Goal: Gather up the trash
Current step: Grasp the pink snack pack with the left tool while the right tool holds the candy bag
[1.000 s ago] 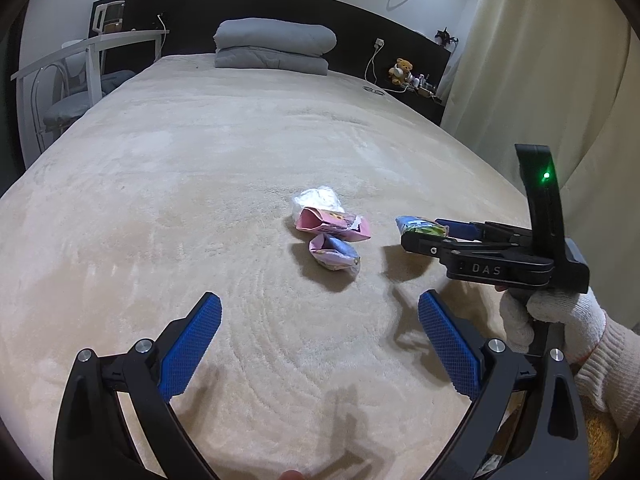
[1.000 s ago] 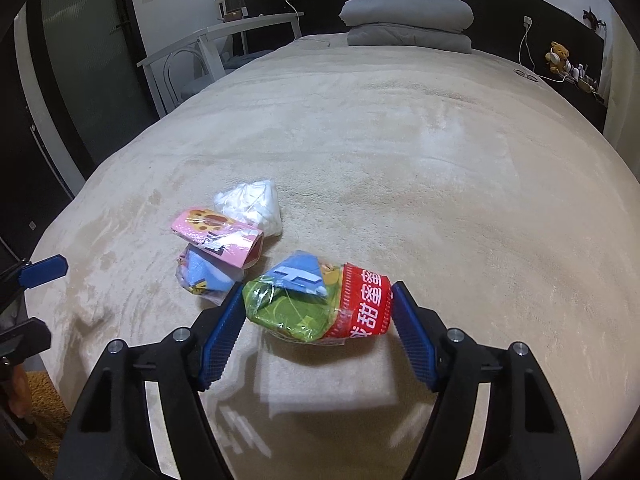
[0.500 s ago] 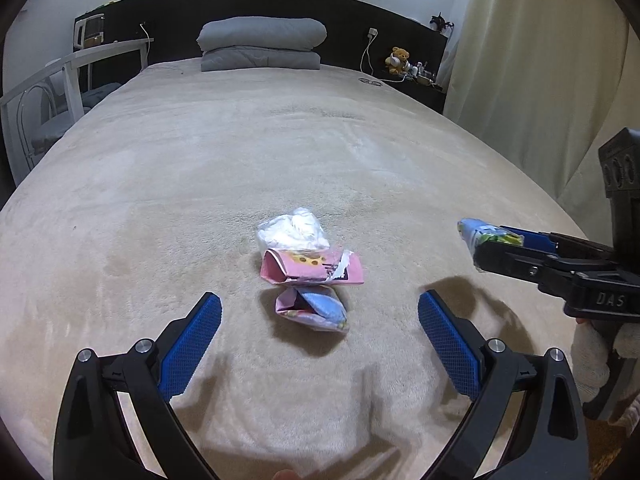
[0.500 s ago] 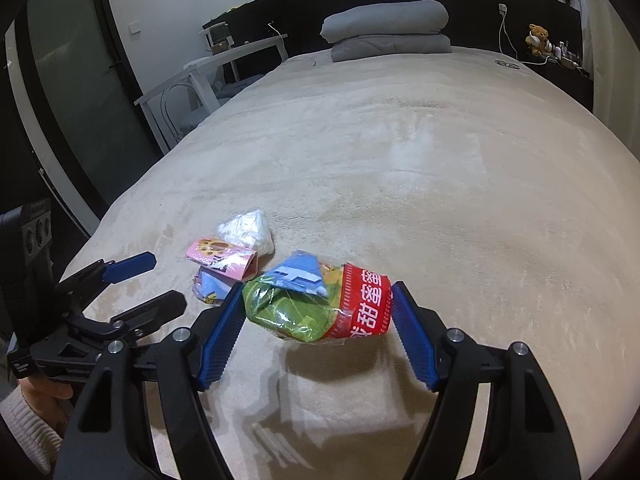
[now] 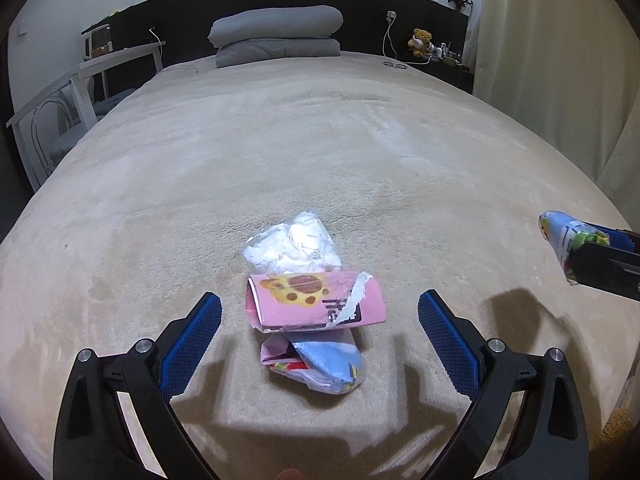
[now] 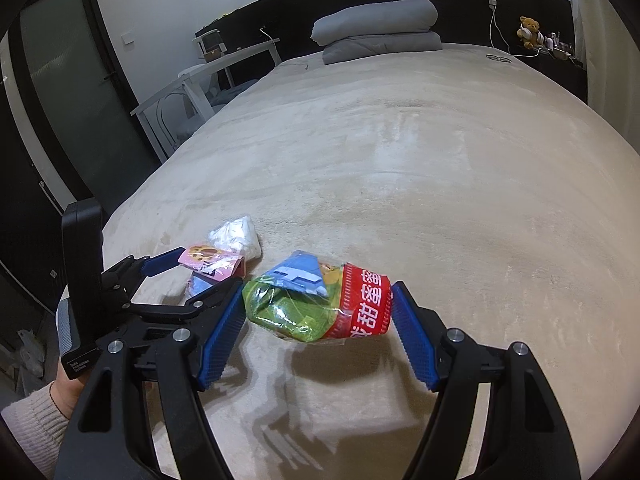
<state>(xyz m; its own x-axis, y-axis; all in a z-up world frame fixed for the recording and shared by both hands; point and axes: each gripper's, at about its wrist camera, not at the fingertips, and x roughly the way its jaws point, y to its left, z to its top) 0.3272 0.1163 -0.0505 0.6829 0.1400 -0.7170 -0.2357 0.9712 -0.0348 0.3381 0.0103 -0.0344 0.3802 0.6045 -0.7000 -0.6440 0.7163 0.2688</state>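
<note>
A small pile of trash lies on the beige bed (image 5: 360,152): a white crumpled wrapper (image 5: 294,248), a pink wrapper (image 5: 316,300) and a blue-and-pink wrapper (image 5: 320,364) nearest me. My left gripper (image 5: 320,344) is open and straddles the pile, its blue pads apart from the wrappers. In the right wrist view the left gripper (image 6: 192,276) reaches over the same pink wrapper (image 6: 212,260). My right gripper (image 6: 318,308) is shut on a green-and-red snack bag (image 6: 320,304), held above the blanket to the right of the pile. That bag (image 5: 560,236) shows at the left wrist view's right edge.
Grey pillows (image 5: 276,36) lie at the dark headboard. A white chair and table (image 5: 72,96) stand left of the bed, a curtain (image 5: 560,60) hangs on the right, and a teddy bear (image 5: 420,42) sits on the nightstand. A dark door (image 6: 72,100) is at far left.
My left gripper has moved in toward the pile, which now sits between its open fingers. The right gripper has risen a little and drawn off to the right with the snack bag.
</note>
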